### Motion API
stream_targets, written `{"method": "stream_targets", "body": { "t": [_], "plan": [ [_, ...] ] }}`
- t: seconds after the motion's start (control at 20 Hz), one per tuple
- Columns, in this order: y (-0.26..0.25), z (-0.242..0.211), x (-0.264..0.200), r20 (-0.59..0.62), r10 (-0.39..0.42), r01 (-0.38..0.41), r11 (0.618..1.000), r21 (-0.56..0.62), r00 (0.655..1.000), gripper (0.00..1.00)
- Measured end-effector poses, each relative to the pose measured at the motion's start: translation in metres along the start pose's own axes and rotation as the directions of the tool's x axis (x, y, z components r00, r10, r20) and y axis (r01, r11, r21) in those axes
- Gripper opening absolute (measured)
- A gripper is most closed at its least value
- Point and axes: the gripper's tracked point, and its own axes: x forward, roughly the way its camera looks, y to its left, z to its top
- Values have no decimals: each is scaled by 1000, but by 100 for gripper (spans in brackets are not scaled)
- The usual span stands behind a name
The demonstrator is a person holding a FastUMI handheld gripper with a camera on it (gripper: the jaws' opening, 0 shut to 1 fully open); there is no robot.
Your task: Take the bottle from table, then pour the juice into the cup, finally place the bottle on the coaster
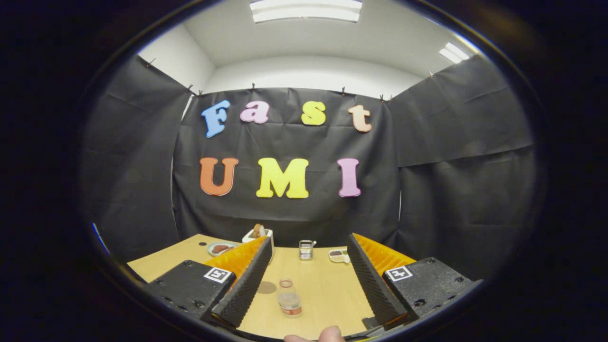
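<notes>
The claw (304, 278) is held wide open above the wooden tabletop (323, 289). A clear bottle (289, 298) stands upright between its fingers, untouched. A brown coaster (267, 287) lies just beside the bottle. A metal cup (306, 249) is seen farther back.

The gripper (306, 270) had black, finely ribbed finger pads (247, 285) backed by ridged orange plastic, and each black base carried a small black-and-white square marker. The pale wooden tabletop (323, 294) showed a faint straight grain. The clear plastic bottle (289, 299) had a red-rimmed neck and a red-and-white label band. The round flat coaster (267, 287) was dull brown. The small metal cup (306, 250) was silvery with horizontal stripes.
</notes>
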Motion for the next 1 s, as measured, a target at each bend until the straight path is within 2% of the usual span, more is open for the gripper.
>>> {"method": "stream_targets", "body": {
  "t": [0.3, 0.5, 1.0],
  "plan": [
    [0, -28, 10, -55, 41, -39, 999, 30, 998, 100],
    [8, -71, 16, -139, 84, -82, 996, 25, 987, 100],
    [9, -176, 33, -278, 77, -96, 994, -54, 957, 100]
  ]
}}
